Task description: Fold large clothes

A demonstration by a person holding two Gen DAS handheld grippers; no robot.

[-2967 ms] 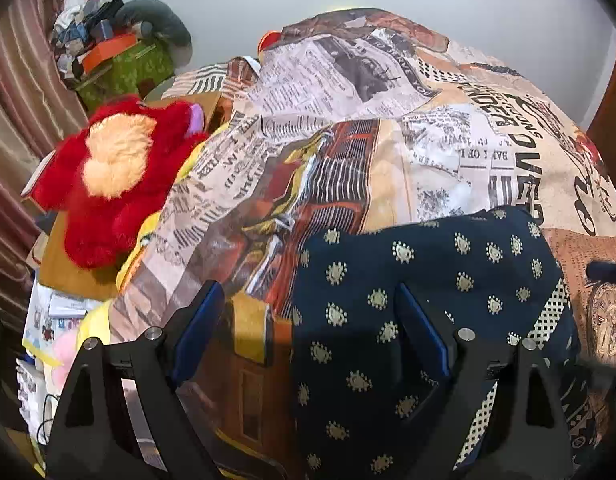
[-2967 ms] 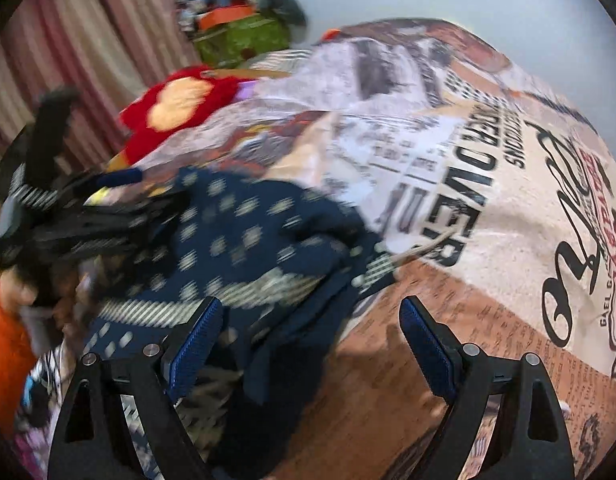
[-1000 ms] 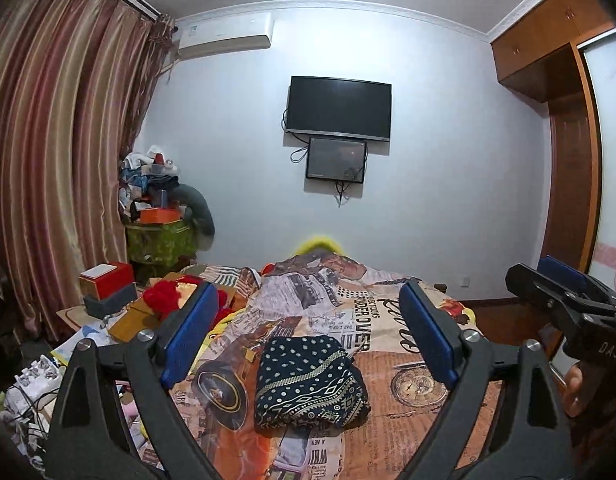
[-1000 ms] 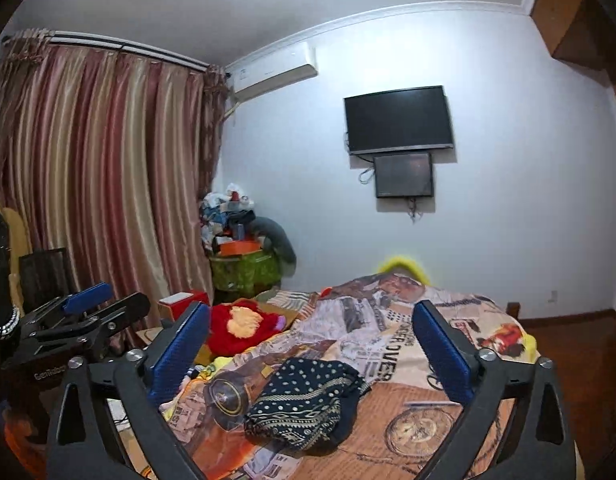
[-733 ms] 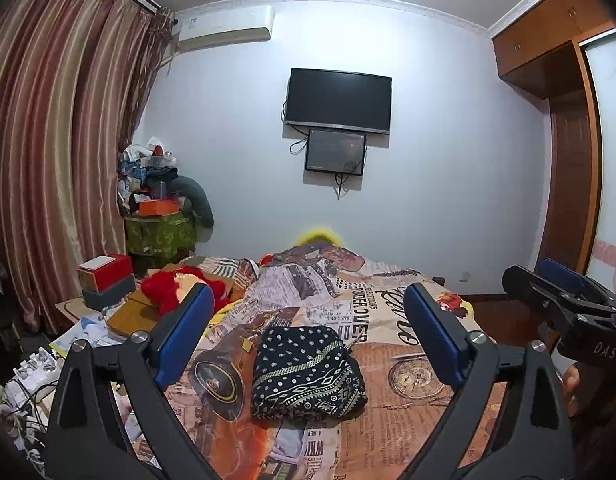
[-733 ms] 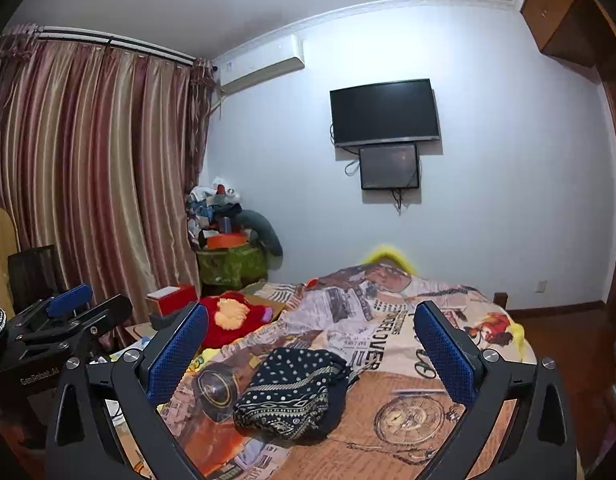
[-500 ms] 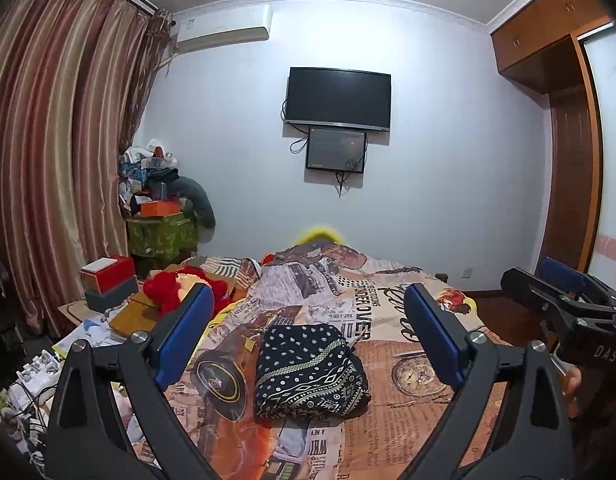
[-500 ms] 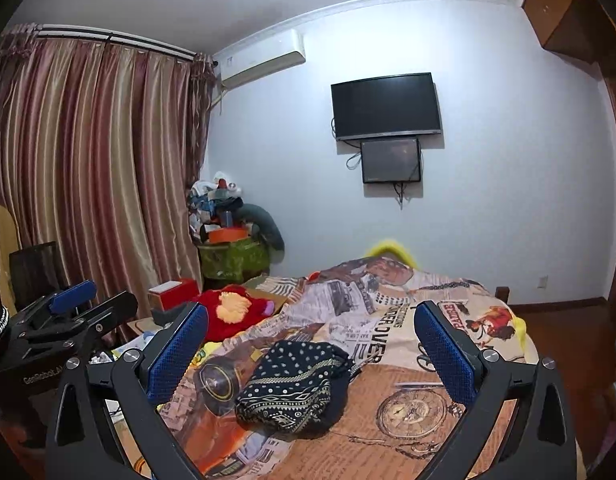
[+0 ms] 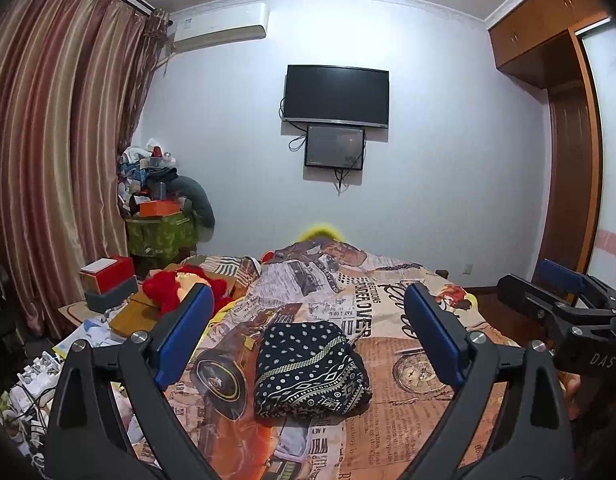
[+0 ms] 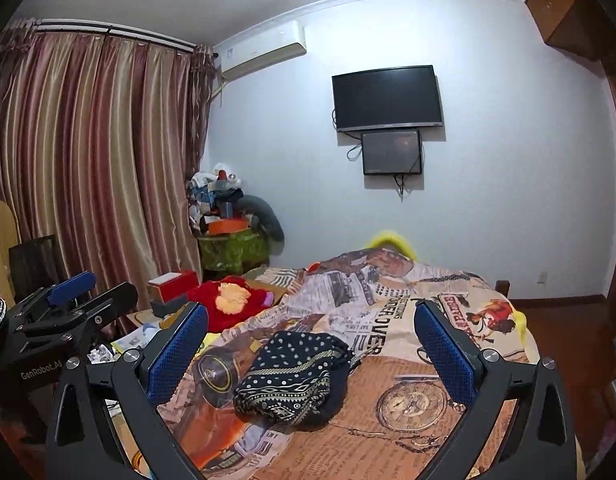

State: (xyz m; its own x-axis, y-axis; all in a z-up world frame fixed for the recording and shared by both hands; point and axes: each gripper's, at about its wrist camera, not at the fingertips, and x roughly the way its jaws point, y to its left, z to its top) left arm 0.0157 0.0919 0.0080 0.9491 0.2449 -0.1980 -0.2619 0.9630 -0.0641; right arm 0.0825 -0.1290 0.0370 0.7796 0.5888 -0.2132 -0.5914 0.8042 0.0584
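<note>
A dark navy garment [image 9: 308,368] with pale dots and a patterned band lies folded into a compact bundle on the bed [image 9: 388,412]. From the right wrist view the same garment [image 10: 291,378] sits near the bed's front left. My left gripper [image 9: 308,340] is open, held back from the bed and well above the garment, with nothing between its blue pads. My right gripper [image 10: 310,354] is also open and empty, likewise drawn back. Each gripper shows in the other's view: the right gripper [image 9: 564,300] at the right edge, the left gripper [image 10: 67,304] at the left.
The bed carries a newspaper-print cover. A red plush toy [image 9: 175,286] and boxes [image 9: 107,282] crowd the bed's left side, with clutter on the floor [image 9: 31,380]. Curtains [image 10: 87,168] hang left, a wardrobe [image 9: 564,140] stands right, a TV [image 9: 336,96] is on the far wall.
Three seconds ago both grippers were low over the garment on the bed. They have pulled back and up, leaving it folded; over the last second the views barely shift.
</note>
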